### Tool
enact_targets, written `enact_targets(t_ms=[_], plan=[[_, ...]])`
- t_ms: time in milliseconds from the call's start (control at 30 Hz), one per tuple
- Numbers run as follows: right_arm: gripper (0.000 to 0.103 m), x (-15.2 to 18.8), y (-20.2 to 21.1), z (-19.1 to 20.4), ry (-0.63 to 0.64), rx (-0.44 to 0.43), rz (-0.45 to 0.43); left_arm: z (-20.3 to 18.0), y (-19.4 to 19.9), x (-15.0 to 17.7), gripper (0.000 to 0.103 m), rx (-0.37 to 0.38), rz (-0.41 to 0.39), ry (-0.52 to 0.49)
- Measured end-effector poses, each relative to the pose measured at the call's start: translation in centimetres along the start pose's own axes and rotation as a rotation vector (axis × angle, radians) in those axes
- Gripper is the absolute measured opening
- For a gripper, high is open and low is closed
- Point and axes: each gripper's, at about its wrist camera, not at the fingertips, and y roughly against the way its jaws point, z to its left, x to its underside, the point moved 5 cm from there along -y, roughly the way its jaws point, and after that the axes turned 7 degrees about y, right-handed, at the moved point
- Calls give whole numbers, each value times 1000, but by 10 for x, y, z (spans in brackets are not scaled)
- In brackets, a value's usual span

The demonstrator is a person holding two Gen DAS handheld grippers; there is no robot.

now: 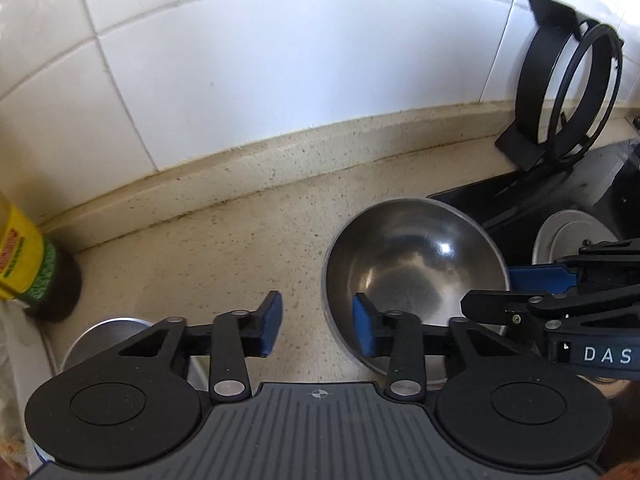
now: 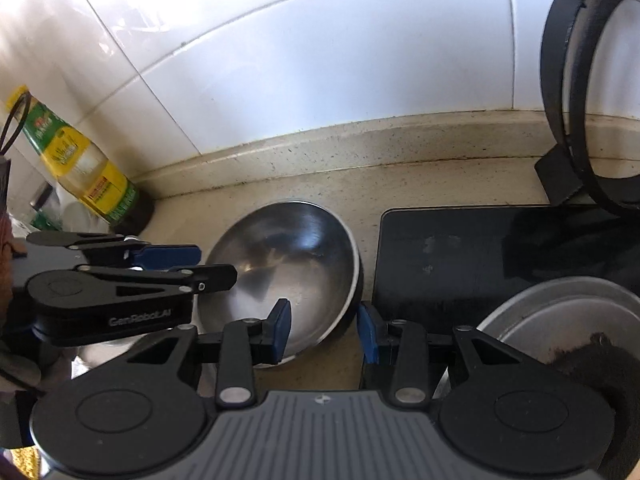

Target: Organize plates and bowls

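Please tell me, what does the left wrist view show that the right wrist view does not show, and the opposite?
Only the left wrist view shows a round metal container low at the left, beside the left gripper.

Only the right wrist view shows the whole oil bottle, its neck included, and the dark board's full surface.

Both show the steel bowl on the beige counter, the steel plate, the black ring stand, the white tiled wall, and both grippers open, the right gripper straddling the bowl's rim.
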Motion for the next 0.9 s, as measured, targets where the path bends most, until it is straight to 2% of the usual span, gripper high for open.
enact_targets(t_ms=[67, 100, 133, 267, 433, 633, 900], plan=[[36, 0, -4, 0, -3, -9, 9, -1, -9, 1, 29, 16, 28, -3], [35, 1, -6, 0, -3, -18, 14, -1, -12, 2, 28, 31, 39, -5], [35, 1, -9, 0, -8, -26, 23, -3, -15, 2, 31, 35, 40, -10], [34, 2, -19, -1, -30, -27, 51, -4, -15, 0, 31, 41, 30, -9], [34, -4, -8, 4, -11, -24, 19, -5, -4, -6, 32, 45, 0, -1], [34, -19, 14, 13, 11, -21, -33, -6, 28, -18, 37, 51, -76, -1], [34, -30, 55, 40, 70, -23, -99, -3, 80, -21, 37, 45, -163, -2]])
